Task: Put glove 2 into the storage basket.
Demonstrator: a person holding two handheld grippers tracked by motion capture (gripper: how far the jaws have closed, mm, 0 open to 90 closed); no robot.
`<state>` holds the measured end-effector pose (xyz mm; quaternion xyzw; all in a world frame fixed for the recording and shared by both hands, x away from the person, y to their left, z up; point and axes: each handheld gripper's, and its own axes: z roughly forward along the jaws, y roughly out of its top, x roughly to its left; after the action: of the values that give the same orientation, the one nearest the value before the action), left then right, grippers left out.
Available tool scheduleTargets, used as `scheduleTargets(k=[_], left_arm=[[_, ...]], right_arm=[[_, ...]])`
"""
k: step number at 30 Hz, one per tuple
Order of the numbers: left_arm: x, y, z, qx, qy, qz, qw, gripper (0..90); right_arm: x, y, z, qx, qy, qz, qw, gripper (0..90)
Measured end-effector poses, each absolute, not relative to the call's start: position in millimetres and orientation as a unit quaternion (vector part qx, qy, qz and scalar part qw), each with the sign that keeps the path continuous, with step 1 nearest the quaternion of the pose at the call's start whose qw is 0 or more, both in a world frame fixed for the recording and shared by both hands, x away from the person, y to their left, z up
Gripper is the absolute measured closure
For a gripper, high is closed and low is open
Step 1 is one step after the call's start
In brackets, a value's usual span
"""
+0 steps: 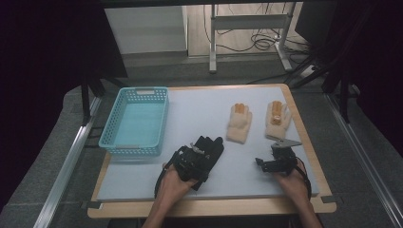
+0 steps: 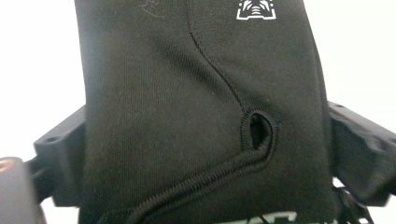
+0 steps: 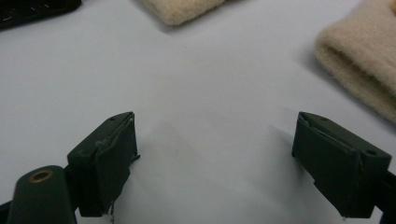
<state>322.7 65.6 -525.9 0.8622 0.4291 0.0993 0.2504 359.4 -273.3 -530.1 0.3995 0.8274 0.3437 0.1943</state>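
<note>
Nearest the camera, at about seven o'clock on the pale surface (image 1: pixel 142 178), the left tool (image 1: pixel 190 164) sits over the cuff of a black glove (image 1: pixel 209 147), its jaws on either side of the fabric, though I cannot tell whether they are pinched shut. Judging by the empty blue basket (image 1: pixel 135 121) at ten o'clock, nothing is stowed yet and the way there looks unobstructed. Two cream gloves (image 1: pixel 239 122) (image 1: pixel 278 118) wait at two o'clock, while the right tool (image 1: pixel 278 161) at five o'clock hovers spread apart, holding nothing.

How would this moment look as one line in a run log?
left gripper: around black glove, closure unclear | right gripper: open, over mat | beige gloves: untouched | basket: nothing inside
</note>
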Motion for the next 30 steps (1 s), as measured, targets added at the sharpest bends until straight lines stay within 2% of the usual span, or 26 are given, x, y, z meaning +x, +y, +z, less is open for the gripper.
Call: scheduleTargets(k=[5, 10, 12, 15, 18, 23, 30], left_arm=[[320.6, 69.3, -520.2, 0.86, 0.432, 0.104, 0.25, 29.5], [324.0, 74.8, -516.6, 0.857, 0.438, 0.111, 0.248, 54.8], [326.1, 77.7, -515.9, 0.854, 0.442, 0.109, 0.253, 60.4], [329.9, 81.1, -513.8, 0.849, 0.448, 0.102, 0.263, 63.1], [334.6, 81.7, -505.3, 0.845, 0.45, 0.116, 0.264, 63.0], [345.8, 82.6, -479.1, 0.836, 0.454, 0.111, 0.288, 62.2], [365.7, 95.5, -438.4, 0.82, 0.47, 0.135, 0.299, 61.1]], right_arm=[[359.3, -273.2, -530.1, 0.4, 0.827, 0.344, 0.194, 13.6], [359.4, -273.2, -530.1, 0.4, 0.827, 0.344, 0.195, 13.6], [359.4, -273.2, -530.1, 0.399, 0.827, 0.344, 0.195, 13.6], [359.4, -273.2, -530.1, 0.4, 0.827, 0.344, 0.195, 13.6], [359.4, -273.2, -530.1, 0.4, 0.827, 0.344, 0.194, 13.6], [359.4, -273.2, -530.1, 0.4, 0.827, 0.344, 0.194, 13.6], [359.3, -273.4, -530.1, 0.4, 0.827, 0.343, 0.194, 13.6]])
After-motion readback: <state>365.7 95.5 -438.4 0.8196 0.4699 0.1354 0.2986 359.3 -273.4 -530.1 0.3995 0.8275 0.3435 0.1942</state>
